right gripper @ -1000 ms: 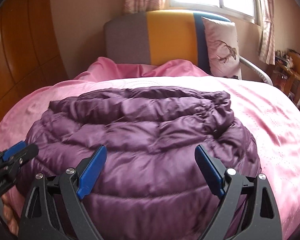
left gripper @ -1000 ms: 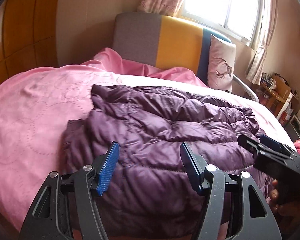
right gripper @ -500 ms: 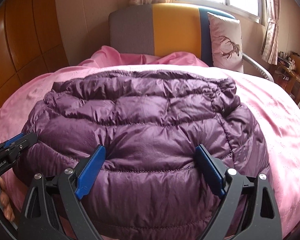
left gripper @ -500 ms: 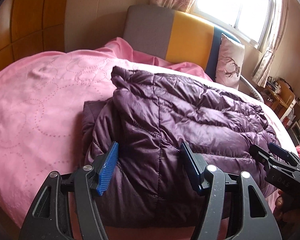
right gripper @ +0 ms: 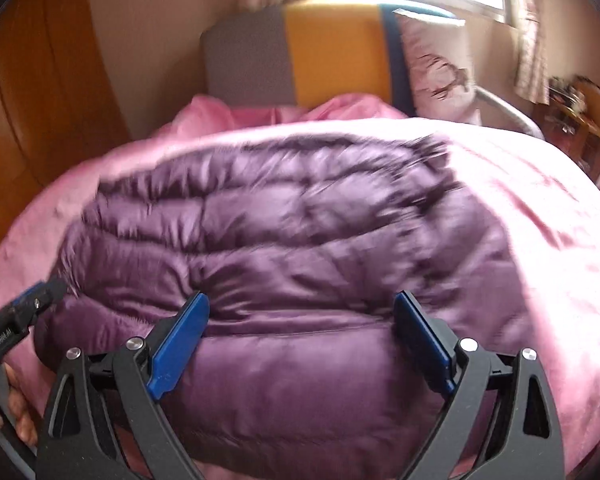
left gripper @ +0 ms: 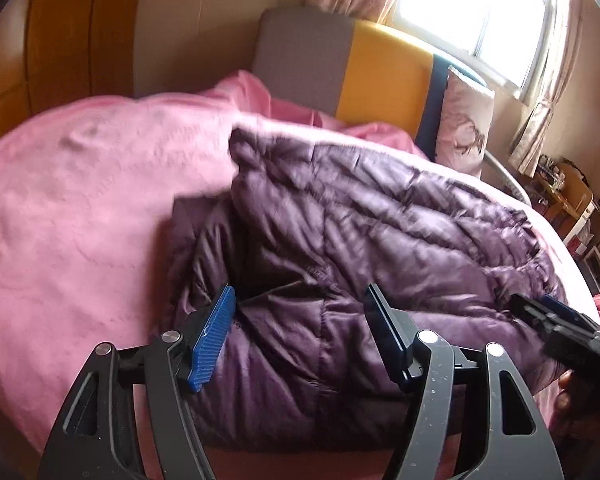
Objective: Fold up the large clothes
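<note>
Presently, the purple down jacket [right gripper: 284, 264] lies in a folded bundle on the pink bedspread [left gripper: 72, 208], at the end of the bed away from the striped headboard [right gripper: 300, 64], right under both my claws. Left gripper [left gripper: 300, 332]: jaws stand apart and have just been opening a little further; the quilted near edge bulges up between the blue pads, but I see neither pad pressing into it, so I record it as not gripping. Right gripper [right gripper: 300, 340]: jaws also wide, the puffy near fold swelling between them, pads not biting. Handling judgement: light for its bulk, very soft, springy; the fill will push any fold open again, and the shiny shell looks slippery, so a shallow pinch would likely slide off. A sound hold, I judge, is at the near stitched hem, pinching across a quilting seam and through all layers, one claw toward each end of that edge. Orientation: the bundle's long axis runs crosswise, parallel to the headboard; the quilting channels run the same way in the right wrist view. In the left wrist view an upper layer sits stacked on a lower flap that pokes out on the side away from the deer pillow [left gripper: 464, 120]. Which end is collar and which is hem I cannot tell; both views are blurred.
</note>
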